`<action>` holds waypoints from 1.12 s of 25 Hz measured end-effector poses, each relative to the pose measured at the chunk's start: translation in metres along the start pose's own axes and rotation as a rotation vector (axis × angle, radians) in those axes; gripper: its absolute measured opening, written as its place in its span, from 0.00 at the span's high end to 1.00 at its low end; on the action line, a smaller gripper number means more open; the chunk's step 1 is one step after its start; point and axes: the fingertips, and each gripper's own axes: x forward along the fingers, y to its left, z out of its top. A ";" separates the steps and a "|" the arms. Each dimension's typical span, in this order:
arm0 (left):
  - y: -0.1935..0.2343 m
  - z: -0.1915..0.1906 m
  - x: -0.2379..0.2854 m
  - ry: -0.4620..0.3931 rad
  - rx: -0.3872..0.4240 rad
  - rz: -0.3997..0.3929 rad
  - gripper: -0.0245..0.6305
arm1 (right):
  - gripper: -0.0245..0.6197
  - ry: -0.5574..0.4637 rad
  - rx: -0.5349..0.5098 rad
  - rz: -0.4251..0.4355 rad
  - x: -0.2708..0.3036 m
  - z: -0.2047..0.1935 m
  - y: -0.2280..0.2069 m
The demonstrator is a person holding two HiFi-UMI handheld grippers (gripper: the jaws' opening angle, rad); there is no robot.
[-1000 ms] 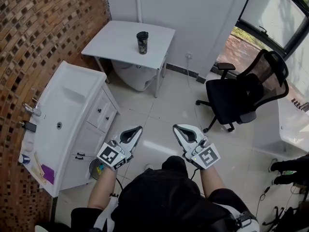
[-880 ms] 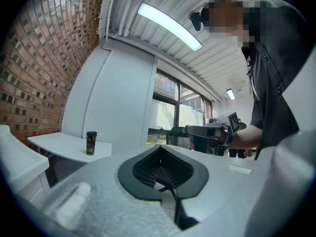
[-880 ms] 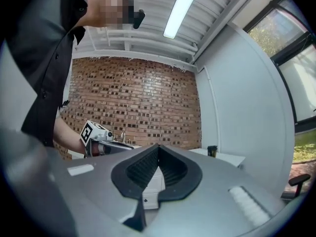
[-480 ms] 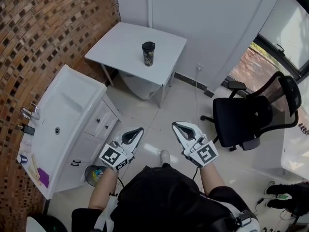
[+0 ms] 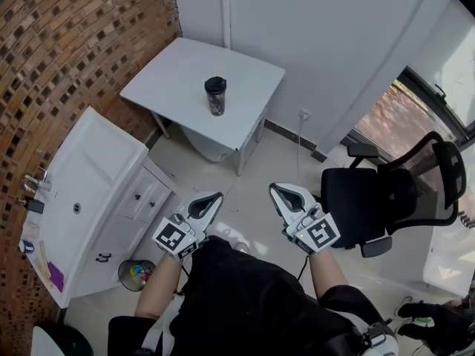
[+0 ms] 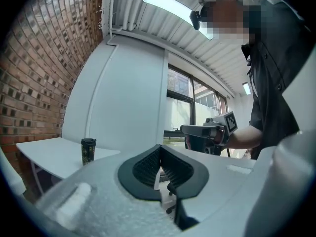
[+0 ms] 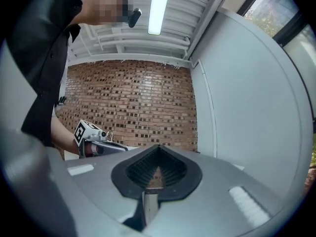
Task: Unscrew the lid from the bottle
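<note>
Nearest the camera, the person holds both grippers out in front of the torso, side by side and apart, over bare floor.

The left gripper (image 5: 210,199) has its jaws fully together, pads meeting, with nothing between them. The right gripper (image 5: 278,192) is in the same condition: jaws closed on each other and empty. Both point forward and roughly level.

To the left of the grippers stands a white sink cabinet (image 5: 82,191). To the right is a black office chair (image 5: 356,199). Neither lies on the line to the work area.

Farther ahead, well apart from both grippers, a white table (image 5: 171,73) stands in the corner between the brick wall (image 5: 74,35) and a white wall. The bottle (image 5: 216,96) stands on this table, towards its middle, with the lid (image 5: 215,83) seated on top.

Key relation: the bottle lies ahead of the grippers and slightly to the left. It sits almost in line with the left gripper in the head view, so the left hand appears to be the nearer one. In the left gripper view the bottle shows left of the jaw line.

Orientation: the bottle is upright. Its long axis is vertical and the lid faces up, so level jaws would meet the body square to that axis. Both grippers must open before any grasp.
</note>
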 end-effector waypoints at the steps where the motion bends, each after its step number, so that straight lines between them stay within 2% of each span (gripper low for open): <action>1: 0.005 -0.003 0.004 0.001 -0.003 0.003 0.96 | 0.95 0.007 0.005 0.007 0.005 -0.003 -0.005; 8: 0.076 -0.011 0.023 -0.004 -0.018 0.039 0.96 | 0.95 0.024 -0.007 0.070 0.073 -0.013 -0.036; 14: 0.149 0.005 0.042 -0.019 -0.016 0.061 0.96 | 0.95 0.013 -0.016 0.075 0.141 -0.009 -0.070; 18: 0.196 0.002 0.051 -0.037 -0.017 0.068 0.96 | 0.95 0.016 -0.031 0.084 0.179 -0.007 -0.088; 22: 0.233 0.013 0.060 -0.027 -0.017 0.073 0.96 | 0.95 0.033 -0.014 0.062 0.209 -0.013 -0.111; 28: 0.283 0.015 0.058 -0.033 -0.021 0.099 0.96 | 0.95 0.054 0.008 0.073 0.257 -0.023 -0.120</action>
